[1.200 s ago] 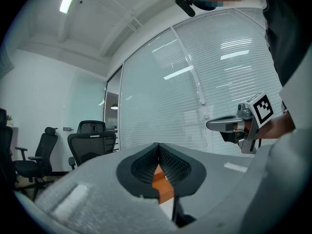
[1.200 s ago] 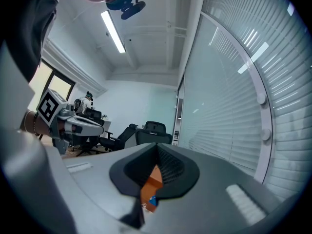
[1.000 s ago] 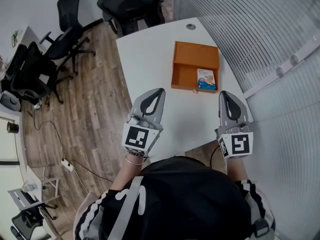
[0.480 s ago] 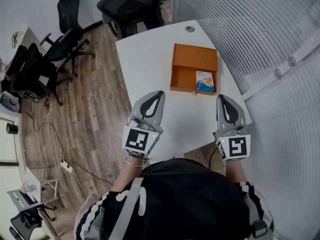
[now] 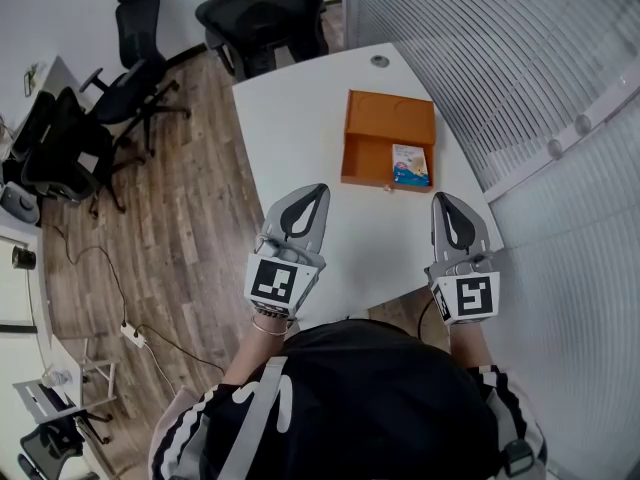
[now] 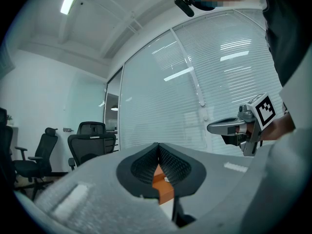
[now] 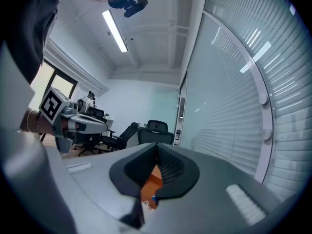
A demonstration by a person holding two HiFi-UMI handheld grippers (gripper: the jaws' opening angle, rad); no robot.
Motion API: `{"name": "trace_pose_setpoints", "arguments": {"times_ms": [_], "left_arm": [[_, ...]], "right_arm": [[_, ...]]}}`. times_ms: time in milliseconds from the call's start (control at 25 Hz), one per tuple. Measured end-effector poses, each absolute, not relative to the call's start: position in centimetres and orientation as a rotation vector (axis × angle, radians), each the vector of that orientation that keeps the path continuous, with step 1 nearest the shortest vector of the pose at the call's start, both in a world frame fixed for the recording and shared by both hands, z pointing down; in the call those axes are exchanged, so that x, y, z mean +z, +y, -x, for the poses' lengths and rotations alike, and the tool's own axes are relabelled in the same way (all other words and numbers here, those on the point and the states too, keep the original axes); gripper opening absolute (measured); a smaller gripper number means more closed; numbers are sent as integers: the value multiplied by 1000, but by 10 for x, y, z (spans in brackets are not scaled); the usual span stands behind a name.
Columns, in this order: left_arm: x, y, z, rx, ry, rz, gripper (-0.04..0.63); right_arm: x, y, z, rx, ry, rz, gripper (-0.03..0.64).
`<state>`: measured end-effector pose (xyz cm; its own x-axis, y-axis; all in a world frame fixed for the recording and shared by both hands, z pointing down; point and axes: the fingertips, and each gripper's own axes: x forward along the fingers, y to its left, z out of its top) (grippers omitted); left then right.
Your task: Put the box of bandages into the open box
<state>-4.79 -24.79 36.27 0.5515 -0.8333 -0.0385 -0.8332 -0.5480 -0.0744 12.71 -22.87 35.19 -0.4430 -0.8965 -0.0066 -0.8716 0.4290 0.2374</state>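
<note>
An open orange box [image 5: 388, 118] stands on the white table [image 5: 300, 128], its lid folded back away from me. The small box of bandages [image 5: 410, 164] lies inside it at the right, white and blue with a printed picture. My left gripper [image 5: 318, 186] hovers over the table's near part, left of the orange box, jaws shut and empty. My right gripper [image 5: 441, 197] is near the table's right edge, just below the orange box, also shut and empty. In each gripper view a slice of the orange box [image 6: 160, 179] [image 7: 150, 184] shows through the gap behind the closed jaws.
Black office chairs [image 5: 262, 8] stand beyond the table's far end and at the left [image 5: 130, 78] on the wooden floor. A glass wall with blinds [image 5: 520, 78] runs along the right. A round grommet [image 5: 379, 60] sits near the table's far edge.
Both grippers have stayed almost still and shut. The view shifted slightly, so the orange box sits a little higher in the frame. The bandage box stays inside.
</note>
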Motion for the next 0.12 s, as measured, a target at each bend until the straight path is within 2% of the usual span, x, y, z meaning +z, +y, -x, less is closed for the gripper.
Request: {"name": "trace_pose_setpoints", "arguments": {"times_ms": [120], "left_arm": [[362,-248,51,-1,1455,2692,0]], "right_arm": [[353,-228,-125,-304,-2548,-1588,-2]]}}
